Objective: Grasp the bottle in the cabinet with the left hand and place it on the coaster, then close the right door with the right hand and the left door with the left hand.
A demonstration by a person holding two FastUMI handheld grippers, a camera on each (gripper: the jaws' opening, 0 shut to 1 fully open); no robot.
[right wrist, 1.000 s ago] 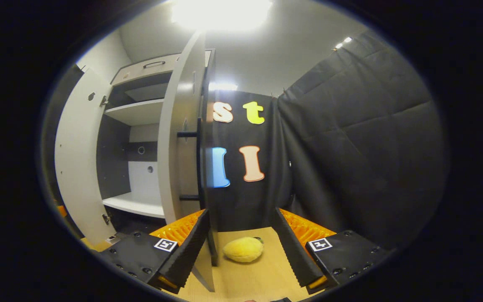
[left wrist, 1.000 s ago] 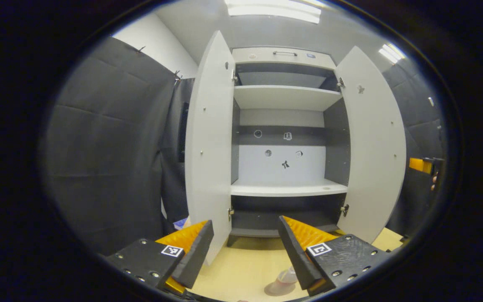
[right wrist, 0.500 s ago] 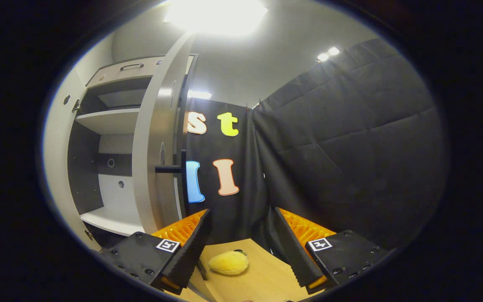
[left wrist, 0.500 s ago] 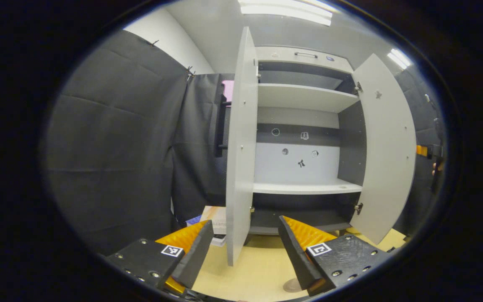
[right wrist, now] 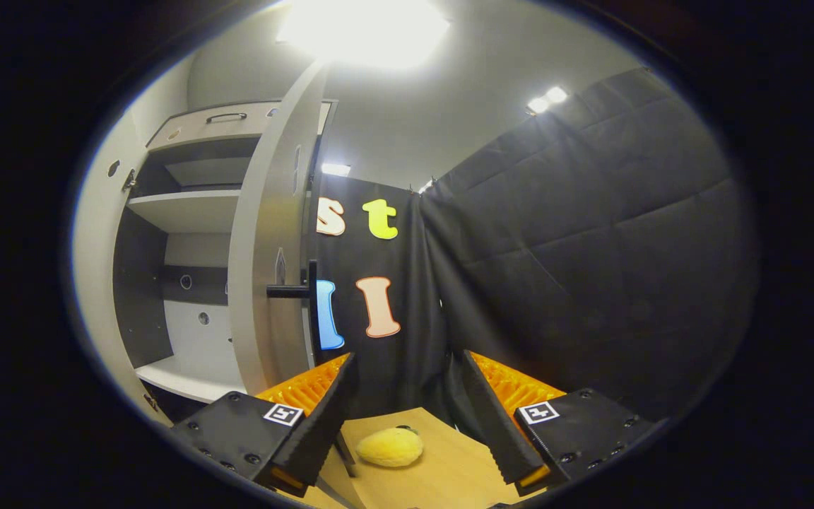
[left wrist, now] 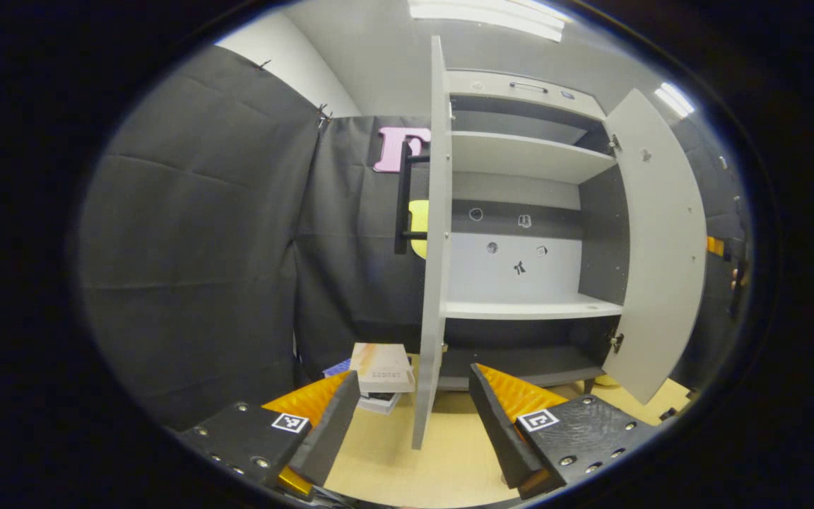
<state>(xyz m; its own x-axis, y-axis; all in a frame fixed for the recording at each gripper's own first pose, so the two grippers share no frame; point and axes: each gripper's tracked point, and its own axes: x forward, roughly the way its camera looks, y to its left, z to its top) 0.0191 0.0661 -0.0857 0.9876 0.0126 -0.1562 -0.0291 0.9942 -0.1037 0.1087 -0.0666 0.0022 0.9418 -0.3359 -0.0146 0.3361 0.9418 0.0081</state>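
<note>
Left gripper view looks along the left gripper, whose two fingers stand apart with nothing between them but the lower edge of the cabinet's left door, seen almost edge-on and swung out toward the camera. A black handle sits on the door's outer face. Behind it the cabinet is open, its white shelves bare, and the right door hangs wide open on the far side. A small stack of boxes rests on the wooden tabletop just left of the left door's foot. I cannot tell where the bottle or the coaster is from these frames. In the right gripper view, the right gripper is also spread open and holds nothing; its left finger lies just beside the right door, near the door's black handle, though I cannot tell if it touches. A yellow plush toy lies on the table between the fingers.
</note>
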